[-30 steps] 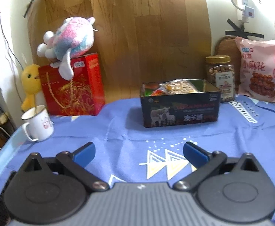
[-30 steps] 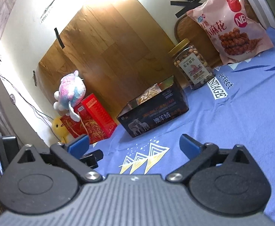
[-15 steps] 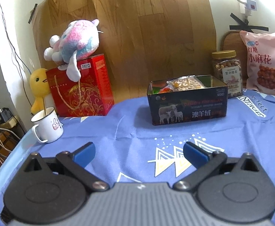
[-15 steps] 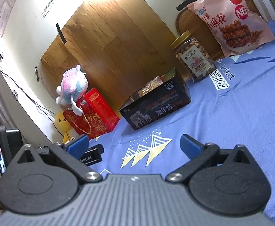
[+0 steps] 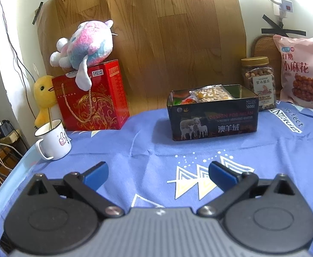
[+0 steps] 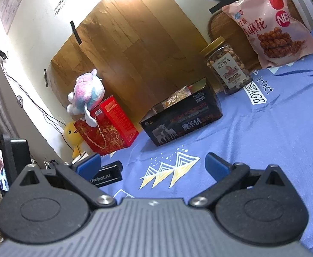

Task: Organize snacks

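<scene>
So nearest the cameras, both tools are empty: the left gripper [image 5: 158, 176] has its blue pads spread wide over the blue tablecloth [image 5: 148, 150], and the right gripper [image 6: 153, 165] is just as wide, hovering off to the side with the left one's black body poking into its view. Nothing is between either pair of fingers. A bit further out on the left edge sits a white mug [image 5: 53, 141] with a stick in it, not a snack, so I'd leave it alone. Mid-table is the dark tin box [image 5: 213, 115], lid off, already carrying a clear packet of nuts or seeds [image 5: 210, 93] plus something red and green I can't make out. Just behind its right corner stands the jar of nuts [image 5: 258, 81] with a gold lid, and next to that the pink snack bag [image 5: 302, 72] leans upright against the wall. Far left there's a red gift bag [image 5: 92, 98] with a plush toy [image 5: 85, 42] on top. My read: this is the between-items bit, with the jar and bag not yet sorted. The next move probably calls for the right gripper to reach for the jar, squeezing its round sides squarely so it doesn't slip or tip
</scene>
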Tool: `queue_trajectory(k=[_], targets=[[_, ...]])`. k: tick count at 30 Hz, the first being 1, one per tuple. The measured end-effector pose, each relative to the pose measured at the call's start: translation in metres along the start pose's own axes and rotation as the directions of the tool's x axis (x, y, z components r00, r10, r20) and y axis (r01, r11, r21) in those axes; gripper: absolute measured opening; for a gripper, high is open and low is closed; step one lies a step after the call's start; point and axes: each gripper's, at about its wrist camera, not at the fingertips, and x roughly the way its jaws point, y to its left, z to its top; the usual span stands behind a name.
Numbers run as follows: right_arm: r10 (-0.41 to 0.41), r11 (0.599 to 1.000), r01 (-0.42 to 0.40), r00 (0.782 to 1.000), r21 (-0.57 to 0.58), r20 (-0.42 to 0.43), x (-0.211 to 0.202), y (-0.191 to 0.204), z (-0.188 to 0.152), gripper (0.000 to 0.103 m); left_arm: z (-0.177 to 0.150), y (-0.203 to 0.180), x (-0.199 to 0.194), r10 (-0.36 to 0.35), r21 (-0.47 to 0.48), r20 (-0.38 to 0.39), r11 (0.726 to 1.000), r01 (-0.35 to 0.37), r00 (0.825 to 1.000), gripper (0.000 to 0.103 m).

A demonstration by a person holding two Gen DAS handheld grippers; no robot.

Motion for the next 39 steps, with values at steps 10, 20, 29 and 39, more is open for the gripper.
queue_trajectory(k=[10, 20, 29, 39], targets=[[-0.003, 1.0, 0.003, 1.0, -0.005, -0.007, 0.0023, 0.0012, -0.0004, 0.103, -0.0012, 0.0037, 0.0012, -0.01, 0.0, -0.007, 1.0, 0.01, 1.0, 0.103], [-0.004, 1.0, 0.004, 1.0, -0.008, -0.006, 0.0025, 0.0025, -0.001, 0.103, -0.0037, 0.0042, 0.0023, -0.042, -0.026, -0.051, 0.999, 0.041, 0.998, 0.103], [-0.004, 1.0, 0.004, 1.0, -0.01, -0.008, 0.003, 0.0039, -0.0007, 0.103, -0.0043, 0.0076, 0.0023, -0.072, -0.06, -0.052, 0.996, 0.069, 0.996, 0.103], [-0.007, 1.0, 0.007, 1.0, -0.002, -0.013, 0.0035, 0.0024, -0.0012, 0.103, -0.0058, 0.0098, 0.0008, -0.063, -0.075, -0.043, 0.995, 0.059, 0.997, 0.103]])
